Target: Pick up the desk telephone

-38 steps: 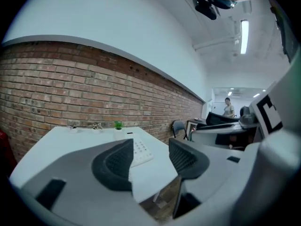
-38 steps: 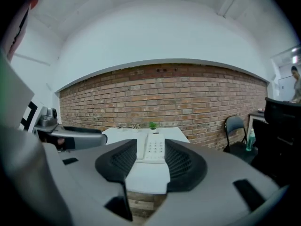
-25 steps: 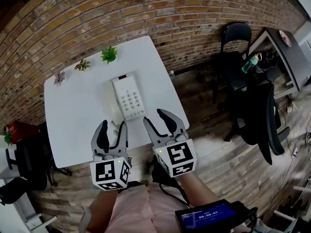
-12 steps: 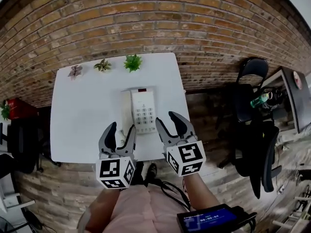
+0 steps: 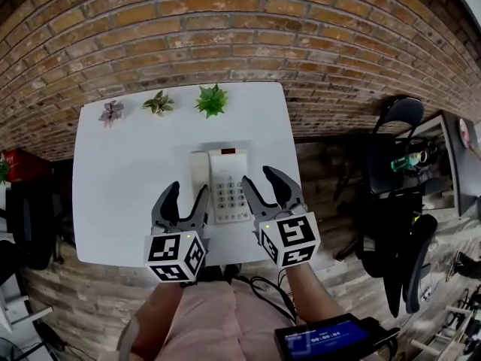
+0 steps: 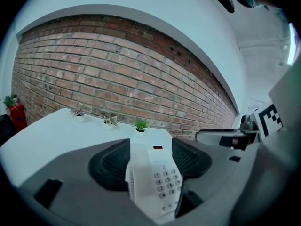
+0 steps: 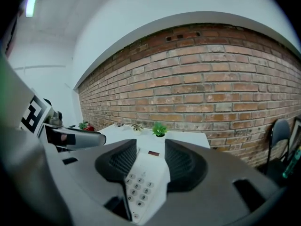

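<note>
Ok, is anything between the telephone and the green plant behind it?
Nothing: in the head view only bare white table separates the telephone from the green plant.

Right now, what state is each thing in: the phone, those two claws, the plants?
desk telephone: lying flat on the white table, handset in its cradle.
left gripper: jaws opening, gripping nothing, telephone just ahead.
right gripper: jaws apart, gripping nothing, beside the telephone.
three potted plants: upright along the table's far edge.
</note>
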`<move>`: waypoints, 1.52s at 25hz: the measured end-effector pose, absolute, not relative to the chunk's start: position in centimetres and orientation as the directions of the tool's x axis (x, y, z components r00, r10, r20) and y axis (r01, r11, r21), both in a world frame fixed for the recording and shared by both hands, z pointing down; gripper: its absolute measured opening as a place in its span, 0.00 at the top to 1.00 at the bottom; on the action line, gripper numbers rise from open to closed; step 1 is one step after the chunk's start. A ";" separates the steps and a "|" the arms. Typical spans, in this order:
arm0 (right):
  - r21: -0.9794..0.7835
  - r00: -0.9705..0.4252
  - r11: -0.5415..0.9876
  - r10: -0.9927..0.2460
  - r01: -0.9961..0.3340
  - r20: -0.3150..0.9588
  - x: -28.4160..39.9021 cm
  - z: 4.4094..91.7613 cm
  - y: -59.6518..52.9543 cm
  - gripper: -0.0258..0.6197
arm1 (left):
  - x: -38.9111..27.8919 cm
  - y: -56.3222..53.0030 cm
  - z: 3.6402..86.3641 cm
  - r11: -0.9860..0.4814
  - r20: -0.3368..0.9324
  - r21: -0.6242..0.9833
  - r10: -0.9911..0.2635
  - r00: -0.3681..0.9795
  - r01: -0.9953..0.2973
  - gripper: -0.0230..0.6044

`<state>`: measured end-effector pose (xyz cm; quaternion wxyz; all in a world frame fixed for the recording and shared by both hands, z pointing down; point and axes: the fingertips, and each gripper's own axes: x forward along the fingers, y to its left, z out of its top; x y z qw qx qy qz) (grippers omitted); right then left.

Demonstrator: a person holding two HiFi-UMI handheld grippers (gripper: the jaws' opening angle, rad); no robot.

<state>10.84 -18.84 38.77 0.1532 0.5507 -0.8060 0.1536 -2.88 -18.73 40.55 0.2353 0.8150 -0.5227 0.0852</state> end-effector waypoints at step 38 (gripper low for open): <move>-0.394 -0.493 0.301 -0.608 -0.868 0.622 8.7 53.2 -23.6 0.40 | 0.6 -24.1 53.7 -0.172 0.499 0.731 -0.527 0.688 -0.661 0.33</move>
